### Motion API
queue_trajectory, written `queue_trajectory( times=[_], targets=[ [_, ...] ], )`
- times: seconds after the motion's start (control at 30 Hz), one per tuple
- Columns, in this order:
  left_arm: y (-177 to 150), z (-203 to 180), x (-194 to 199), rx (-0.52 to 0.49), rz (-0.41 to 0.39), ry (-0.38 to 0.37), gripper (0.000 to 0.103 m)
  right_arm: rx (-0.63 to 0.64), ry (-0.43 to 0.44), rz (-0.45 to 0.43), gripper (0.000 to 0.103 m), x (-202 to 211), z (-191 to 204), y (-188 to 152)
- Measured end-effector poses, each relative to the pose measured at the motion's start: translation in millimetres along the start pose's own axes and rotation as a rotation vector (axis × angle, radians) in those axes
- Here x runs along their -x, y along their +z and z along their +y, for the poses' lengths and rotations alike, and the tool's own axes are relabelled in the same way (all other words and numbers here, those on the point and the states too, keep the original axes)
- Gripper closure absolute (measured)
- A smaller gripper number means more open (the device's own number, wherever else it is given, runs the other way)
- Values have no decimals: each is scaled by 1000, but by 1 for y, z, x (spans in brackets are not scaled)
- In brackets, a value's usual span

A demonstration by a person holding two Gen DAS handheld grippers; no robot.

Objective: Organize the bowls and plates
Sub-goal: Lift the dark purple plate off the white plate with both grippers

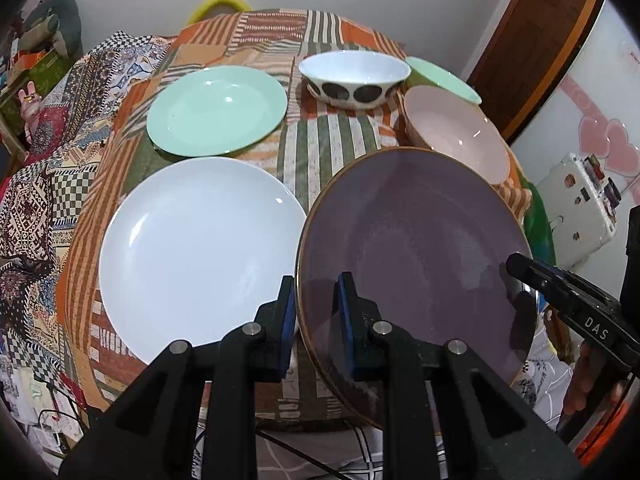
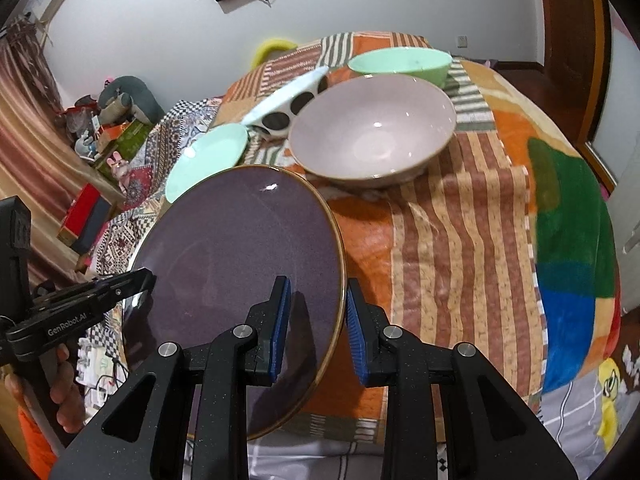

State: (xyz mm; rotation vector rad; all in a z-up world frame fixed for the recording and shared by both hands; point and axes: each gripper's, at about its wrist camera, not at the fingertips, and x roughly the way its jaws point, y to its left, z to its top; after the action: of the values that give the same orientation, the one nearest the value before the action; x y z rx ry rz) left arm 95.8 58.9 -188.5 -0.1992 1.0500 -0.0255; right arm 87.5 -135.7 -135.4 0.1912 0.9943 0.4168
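A large purple plate (image 1: 420,248) with a brown rim is held between both grippers, tilted over the front of the table. My left gripper (image 1: 316,312) is shut on its left rim. My right gripper (image 2: 318,324) is shut on the opposite rim of the purple plate (image 2: 240,248). Beside it lies a white plate (image 1: 200,252), and behind that a mint plate (image 1: 218,110). Further back are a white bowl with black dots (image 1: 352,76), a pink bowl (image 2: 372,128) and a mint bowl (image 2: 400,64).
A striped patchwork cloth (image 2: 460,240) covers the table and hangs over its front edge. Boxes and soft toys (image 1: 44,40) are piled at the far left. A white appliance (image 1: 580,196) and a wooden door (image 1: 540,40) stand on the right. Cables lie on the floor below.
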Motion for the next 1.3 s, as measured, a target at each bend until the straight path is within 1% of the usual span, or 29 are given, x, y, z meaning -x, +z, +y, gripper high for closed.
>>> queue_trajectory(
  times=[0.33, 0.67, 0.9, 1.17, 1.3],
  targets=[
    [1, -10, -27, -7, 69, -1, 84, -36, -9, 36, 78, -8, -17, -8],
    [7, -15, -51, -6, 118, 2, 83, -71, -12, 59, 78, -15, -36, -9],
    [11, -15, -63, -5, 135, 1, 81, -84, -10, 67, 78, -18, -41, -9],
    [12, -19, -65, -27, 127, 16, 82, -78, -19, 75, 77, -23, -43, -7],
    [12, -18, -65, -19, 132, 8, 82, -72, -15, 82, 76, -26, -42, -6]
  ],
)
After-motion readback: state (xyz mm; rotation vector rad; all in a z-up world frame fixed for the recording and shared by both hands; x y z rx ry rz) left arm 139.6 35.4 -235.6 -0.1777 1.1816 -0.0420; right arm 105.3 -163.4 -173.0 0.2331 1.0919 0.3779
